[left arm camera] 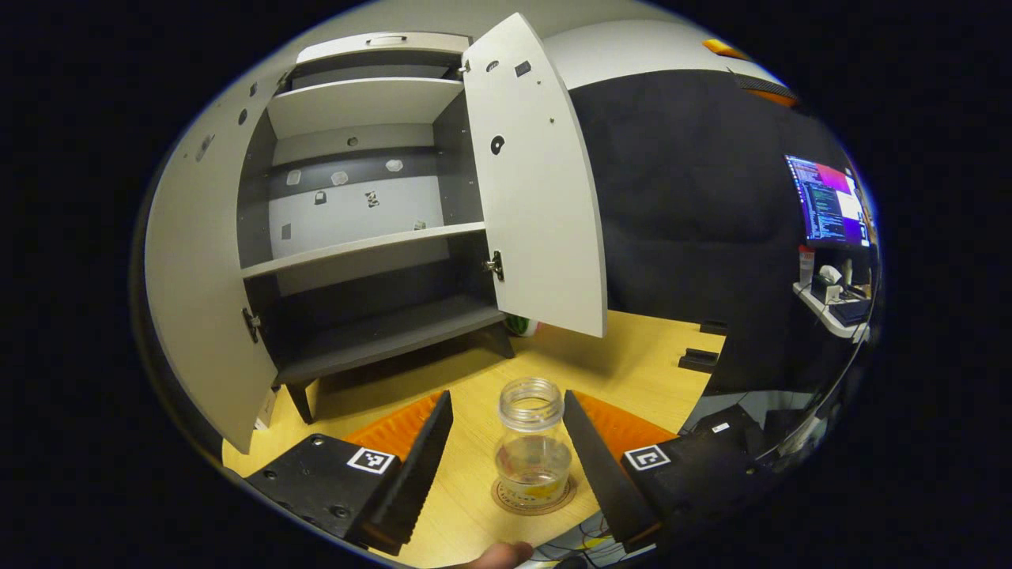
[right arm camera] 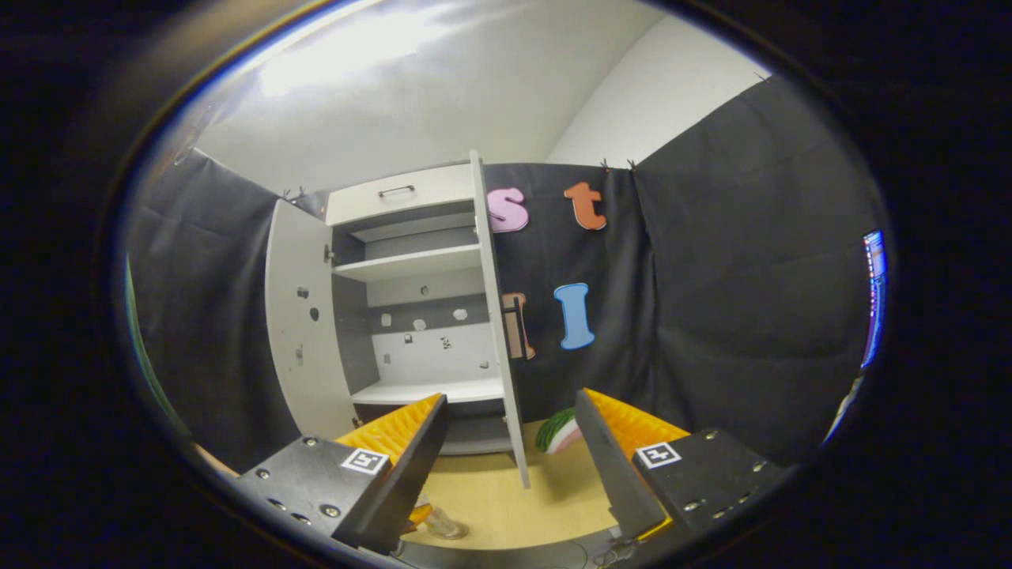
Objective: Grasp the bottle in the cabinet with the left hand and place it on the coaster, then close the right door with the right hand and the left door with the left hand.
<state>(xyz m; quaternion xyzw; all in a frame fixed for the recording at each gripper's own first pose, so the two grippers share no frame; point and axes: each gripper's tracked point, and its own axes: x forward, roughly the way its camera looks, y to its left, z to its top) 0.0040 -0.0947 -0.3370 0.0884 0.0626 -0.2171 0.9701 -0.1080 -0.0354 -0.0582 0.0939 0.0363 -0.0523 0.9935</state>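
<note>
A clear, lidless bottle (left arm camera: 531, 446) stands upright on a round brown coaster (left arm camera: 506, 499) on the wooden table. My left gripper (left arm camera: 506, 399) is open around it; the left finger is well off the glass and the right finger is close beside it. Behind stands the white cabinet (left arm camera: 356, 245), its shelves bare, with the left door (left arm camera: 198, 300) and right door (left arm camera: 538, 197) both swung open. My right gripper (right arm camera: 510, 399) is open and holds nothing; it faces the cabinet, with the right door (right arm camera: 496, 316) edge-on ahead and the bottle (right arm camera: 441, 521) low beside its left finger.
A green and red watermelon-slice object (right arm camera: 560, 431) lies on the table by the cabinet's right foot. A lit monitor (left arm camera: 830, 201) and a cluttered white shelf (left arm camera: 830, 308) sit far right. A fingertip (left arm camera: 498, 555) shows at the bottom edge.
</note>
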